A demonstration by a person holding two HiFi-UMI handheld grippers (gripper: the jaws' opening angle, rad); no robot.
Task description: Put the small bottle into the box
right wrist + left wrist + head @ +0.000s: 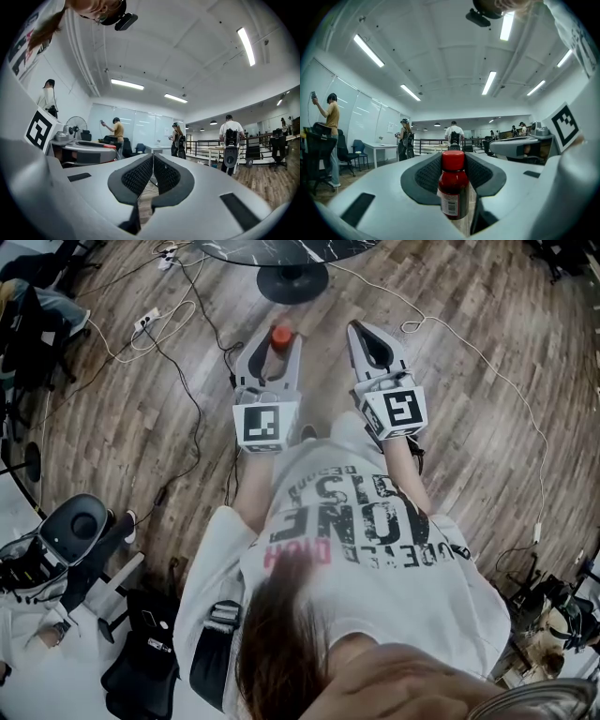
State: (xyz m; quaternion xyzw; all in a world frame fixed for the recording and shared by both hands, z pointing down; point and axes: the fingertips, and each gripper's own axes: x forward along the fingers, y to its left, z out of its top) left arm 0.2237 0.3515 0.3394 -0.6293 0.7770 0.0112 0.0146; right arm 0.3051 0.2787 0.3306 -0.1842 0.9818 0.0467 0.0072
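Forward, level — left gripper (270,345) clasps bottle (452,187); right gripper (362,330) closed.

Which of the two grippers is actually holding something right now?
The left gripper: its jaws clamp a red-capped small bottle upright between the pads. The right gripper has its jaws together with nothing between them.

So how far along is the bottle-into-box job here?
Done: the small red-capped bottle is picked up, clamped in the left hand-held gripper. In hand: it's held above the wooden floor; the right hand-held gripper is shut and empty. Left: everything about the box, which shows in no view, so the placing isn't begun.
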